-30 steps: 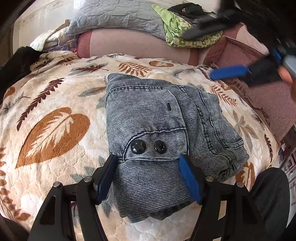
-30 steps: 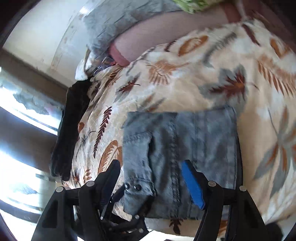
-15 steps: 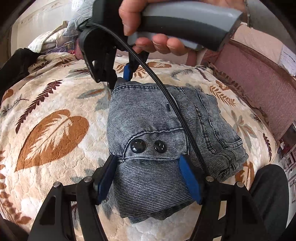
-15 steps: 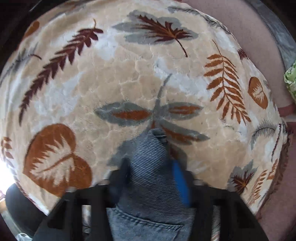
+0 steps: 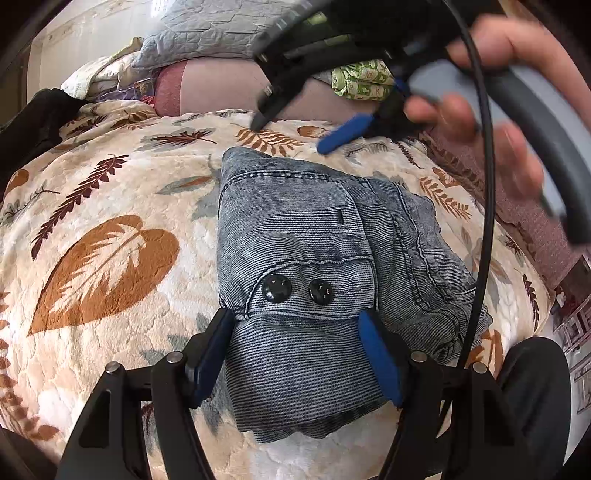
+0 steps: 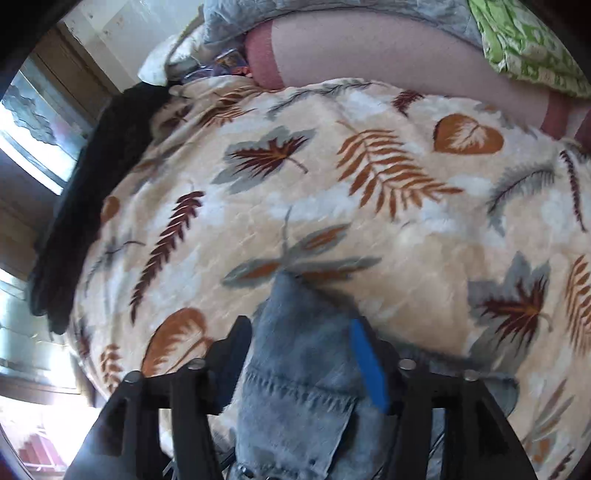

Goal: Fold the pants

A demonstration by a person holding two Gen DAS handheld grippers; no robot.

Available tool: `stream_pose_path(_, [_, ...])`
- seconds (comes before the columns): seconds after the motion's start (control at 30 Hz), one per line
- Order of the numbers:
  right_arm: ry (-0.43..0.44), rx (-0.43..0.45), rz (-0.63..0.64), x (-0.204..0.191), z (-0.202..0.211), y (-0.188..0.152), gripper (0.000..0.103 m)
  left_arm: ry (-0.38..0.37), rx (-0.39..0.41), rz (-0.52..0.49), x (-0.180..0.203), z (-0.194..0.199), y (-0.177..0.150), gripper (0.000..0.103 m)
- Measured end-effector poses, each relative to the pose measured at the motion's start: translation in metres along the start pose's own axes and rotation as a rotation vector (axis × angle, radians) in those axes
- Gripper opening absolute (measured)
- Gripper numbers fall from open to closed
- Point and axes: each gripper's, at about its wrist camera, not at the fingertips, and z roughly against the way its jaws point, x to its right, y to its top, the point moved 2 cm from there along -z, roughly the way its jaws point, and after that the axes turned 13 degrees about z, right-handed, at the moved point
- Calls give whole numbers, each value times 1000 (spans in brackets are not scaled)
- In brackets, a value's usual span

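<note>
The grey-blue denim pants (image 5: 317, 251) lie folded into a compact bundle on a leaf-patterned blanket (image 5: 103, 258), two black buttons facing up. My left gripper (image 5: 295, 350) is open, its blue-padded fingers either side of the bundle's near edge. My right gripper (image 5: 291, 133) is open and hovers above the blanket just beyond the bundle's far edge, held by a hand (image 5: 491, 88). In the right wrist view the far corner of the pants (image 6: 299, 354) shows between the open right gripper's (image 6: 303, 339) fingers.
A pink bolster (image 5: 221, 88), a grey quilt (image 5: 207, 33) and green cloth (image 5: 362, 79) lie at the back. A dark garment (image 6: 81, 206) lies at the blanket's left edge. A black cable (image 5: 484, 229) hangs over the bundle's right side.
My right gripper has lifted off the far left corner of the pants and moved right and up, opening. The left gripper and the bundle have stayed in place.
</note>
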Motion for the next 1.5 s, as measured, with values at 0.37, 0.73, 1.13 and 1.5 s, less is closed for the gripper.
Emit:
stream_pose_path(0.37, [-49,151,-2,0,40,-80,56,-3,238,113,-21,52,8,72])
stream_pose_path(0.73, [-239,190,90,4,50,-147,67,64,82,282,-55,22,7,73])
stream_pose_path(1.13, [-287,215,-27,22,46,-170,93,28,16,339,-66,19,10,77])
stream_pose_path(1.5, [-33,297,-324,79,66,-192,99,-23,44,400,-82,26,16,77])
